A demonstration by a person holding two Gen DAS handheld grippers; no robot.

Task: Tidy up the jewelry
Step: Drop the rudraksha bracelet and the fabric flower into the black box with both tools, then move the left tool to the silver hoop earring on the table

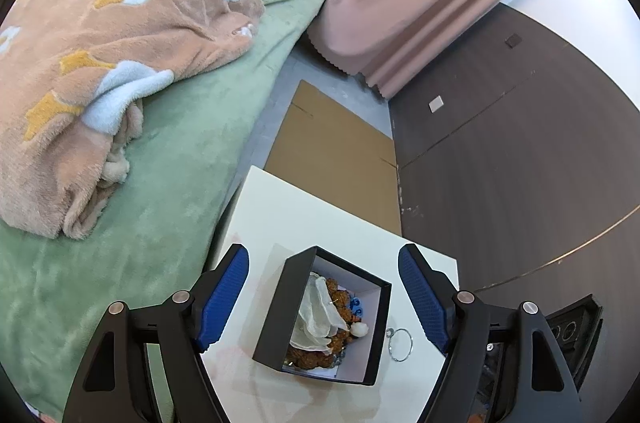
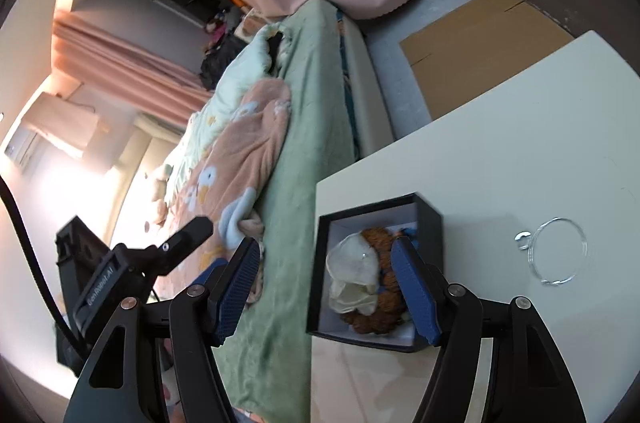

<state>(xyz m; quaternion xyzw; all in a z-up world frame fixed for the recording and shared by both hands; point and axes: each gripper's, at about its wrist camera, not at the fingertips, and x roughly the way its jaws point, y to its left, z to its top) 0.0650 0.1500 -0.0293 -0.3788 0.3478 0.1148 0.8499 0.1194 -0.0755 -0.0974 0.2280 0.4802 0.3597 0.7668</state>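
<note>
A: Where is the jewelry found?
B: A wire bangle point(image 2: 558, 250) is left on the table point(image 2: 500, 143), beside the black box point(image 1: 276, 307) near its bed-side edge.
A: And the grippers?
B: Both the left gripper point(image 1: 324, 299) and right gripper point(image 2: 326, 287) are held open, empty; the bangle should be pinched by its rim

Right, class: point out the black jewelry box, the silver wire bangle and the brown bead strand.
black jewelry box point(image 1: 276, 307), left wrist view, on its outer left wall.
silver wire bangle point(image 2: 581, 232), right wrist view, on the ring's upper right wire.
brown bead strand point(image 2: 380, 319), right wrist view, on the lower beads.
</note>
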